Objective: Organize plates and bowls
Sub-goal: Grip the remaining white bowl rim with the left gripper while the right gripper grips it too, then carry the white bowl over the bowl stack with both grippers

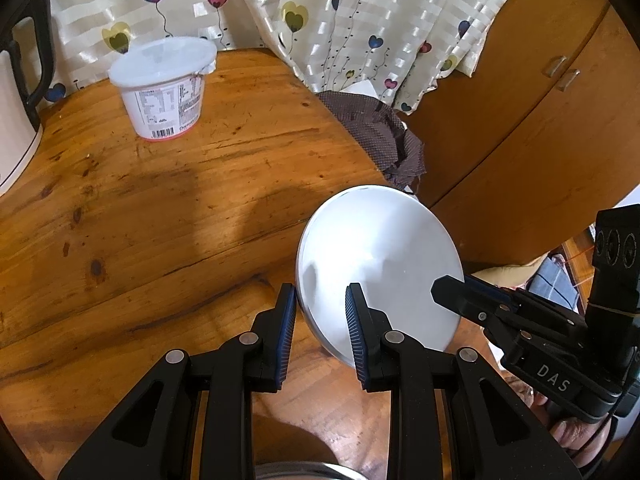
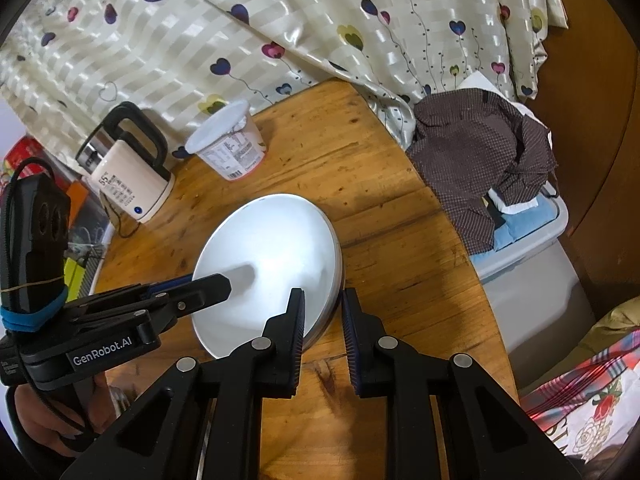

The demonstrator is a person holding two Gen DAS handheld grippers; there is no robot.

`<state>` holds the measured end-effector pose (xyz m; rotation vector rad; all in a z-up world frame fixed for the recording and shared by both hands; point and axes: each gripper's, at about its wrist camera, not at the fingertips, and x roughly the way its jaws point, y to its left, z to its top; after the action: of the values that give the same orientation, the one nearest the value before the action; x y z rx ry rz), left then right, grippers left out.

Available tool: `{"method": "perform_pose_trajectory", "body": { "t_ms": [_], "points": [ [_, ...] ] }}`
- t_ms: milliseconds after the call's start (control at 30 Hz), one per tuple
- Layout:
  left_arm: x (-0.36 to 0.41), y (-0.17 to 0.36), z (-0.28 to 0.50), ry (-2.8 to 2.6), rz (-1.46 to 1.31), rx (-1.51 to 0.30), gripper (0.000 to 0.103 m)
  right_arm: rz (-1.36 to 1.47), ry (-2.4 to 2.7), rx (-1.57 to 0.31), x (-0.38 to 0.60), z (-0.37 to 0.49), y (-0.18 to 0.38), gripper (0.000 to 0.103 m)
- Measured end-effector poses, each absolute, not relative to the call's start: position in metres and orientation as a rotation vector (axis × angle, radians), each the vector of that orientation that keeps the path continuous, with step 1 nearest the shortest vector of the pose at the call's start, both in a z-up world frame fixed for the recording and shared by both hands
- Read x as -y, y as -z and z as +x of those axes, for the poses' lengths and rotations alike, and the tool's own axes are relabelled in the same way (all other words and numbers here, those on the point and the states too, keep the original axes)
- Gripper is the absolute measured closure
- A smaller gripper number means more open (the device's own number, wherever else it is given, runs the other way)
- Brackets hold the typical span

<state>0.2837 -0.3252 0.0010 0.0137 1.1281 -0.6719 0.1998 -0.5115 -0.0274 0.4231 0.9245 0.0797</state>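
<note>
A shiny steel plate [image 1: 380,264] is held tilted above the round wooden table [image 1: 160,208]. My left gripper [image 1: 322,320] has its jaws around the plate's near-left rim, with a gap still showing. My right gripper [image 2: 322,320] straddles the plate's right rim [image 2: 276,264]; in the left wrist view its finger [image 1: 452,290] lies on that edge. In the right wrist view the left gripper's finger [image 2: 212,286] lies over the plate. A steel rim [image 1: 304,472] shows at the bottom edge of the left wrist view.
A white lidded tub [image 1: 164,84] stands at the back of the table, a cream kettle [image 2: 128,176] beside it. A heart-print curtain [image 2: 280,20] hangs behind. A plastic bin with brown cloth [image 2: 488,160] stands right of the table, next to wooden cabinets [image 1: 540,120].
</note>
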Motion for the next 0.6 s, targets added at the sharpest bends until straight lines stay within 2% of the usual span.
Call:
{"method": "perform_pose_trajectory", "body": {
  "t_ms": [600],
  "points": [
    [0.297,-0.043,0.231,0.675,0.004,-1.059,0.077,0.401,-0.089,-0.868,0.488,0.147,-0.014,0.085]
  ]
}}
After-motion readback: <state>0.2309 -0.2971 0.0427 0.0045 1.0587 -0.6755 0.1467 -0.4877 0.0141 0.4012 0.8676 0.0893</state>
